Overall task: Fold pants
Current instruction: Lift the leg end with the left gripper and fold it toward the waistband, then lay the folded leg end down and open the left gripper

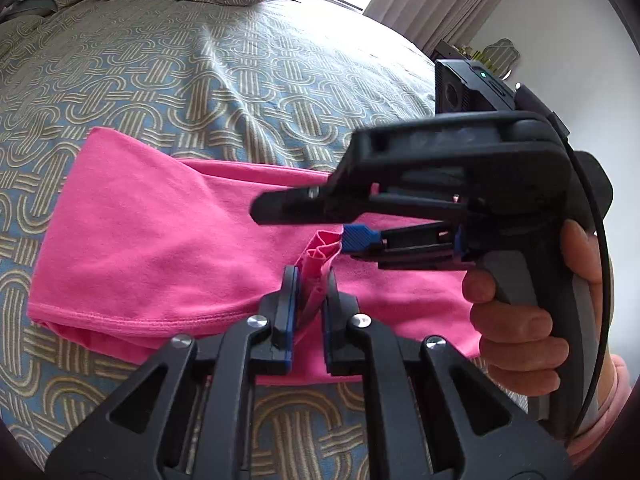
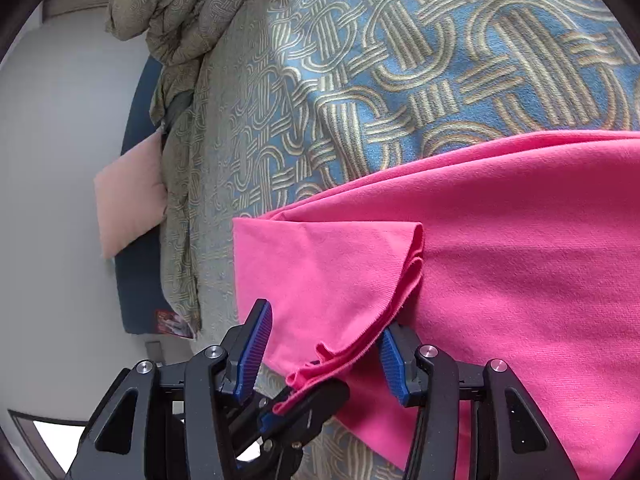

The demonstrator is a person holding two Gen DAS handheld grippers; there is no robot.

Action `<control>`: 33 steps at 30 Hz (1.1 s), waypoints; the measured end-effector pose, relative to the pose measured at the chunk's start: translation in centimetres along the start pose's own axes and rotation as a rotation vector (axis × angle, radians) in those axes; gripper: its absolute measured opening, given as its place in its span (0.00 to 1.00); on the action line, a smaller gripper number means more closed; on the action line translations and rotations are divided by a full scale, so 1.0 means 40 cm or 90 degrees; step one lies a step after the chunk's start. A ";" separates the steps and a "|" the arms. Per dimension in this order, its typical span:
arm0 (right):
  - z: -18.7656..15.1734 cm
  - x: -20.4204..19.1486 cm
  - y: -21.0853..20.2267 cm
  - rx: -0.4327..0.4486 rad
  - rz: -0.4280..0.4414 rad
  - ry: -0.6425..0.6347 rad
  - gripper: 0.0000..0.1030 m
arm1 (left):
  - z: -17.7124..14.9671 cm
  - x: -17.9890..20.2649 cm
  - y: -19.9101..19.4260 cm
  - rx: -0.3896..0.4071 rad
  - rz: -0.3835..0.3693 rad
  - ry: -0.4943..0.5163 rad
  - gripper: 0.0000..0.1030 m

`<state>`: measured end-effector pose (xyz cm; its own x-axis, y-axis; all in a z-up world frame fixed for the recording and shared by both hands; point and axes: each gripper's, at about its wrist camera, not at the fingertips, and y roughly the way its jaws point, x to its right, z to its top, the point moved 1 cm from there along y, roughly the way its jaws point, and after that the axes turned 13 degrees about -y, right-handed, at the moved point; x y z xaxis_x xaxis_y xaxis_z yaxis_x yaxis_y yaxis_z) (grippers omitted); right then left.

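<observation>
Nearest the lens, the left claw (image 1: 313,280) is nipped narrow on a bunched ridge of the pink pants (image 1: 152,240), the gathered cloth standing up between its blue pads and poking out just beyond the fingertips. Spreading away to the left of this claw, the rest of the pants lies flat on the bed (image 1: 200,92), with a stitched hem running along the near edge.

Just past the ridge and to the right, the right claw (image 1: 320,220) comes in sideways, held by a hand (image 1: 520,320) on its grip (a pink sleeve shows at the wrist). In its own view the right claw (image 2: 320,356) stands partly open, a layered edge of the pants (image 2: 500,260) passing between its pads without either pad visibly pressing it. Under that edge sits the left claw's tip. No containers show.
</observation>
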<state>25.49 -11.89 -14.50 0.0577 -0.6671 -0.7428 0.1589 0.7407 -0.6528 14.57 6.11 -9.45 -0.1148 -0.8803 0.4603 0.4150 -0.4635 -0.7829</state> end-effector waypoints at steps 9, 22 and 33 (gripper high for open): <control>-0.013 -0.145 -0.051 0.059 -0.338 -0.236 0.03 | -0.050 -0.120 -0.125 0.050 0.072 -0.021 0.39; -0.054 -0.208 -0.125 0.083 -0.352 -0.293 0.03 | -0.042 -0.164 -0.123 0.096 0.212 0.037 0.55; -0.073 -0.247 -0.218 0.137 -0.326 -0.292 0.03 | -0.040 -0.148 -0.099 0.083 0.208 0.062 0.55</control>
<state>20.64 -11.52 -1.91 0.3253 -0.9276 -0.1837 0.4642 0.3259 -0.8236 12.15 12.99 -9.76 -0.0391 -0.9883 0.1474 0.5550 -0.1442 -0.8193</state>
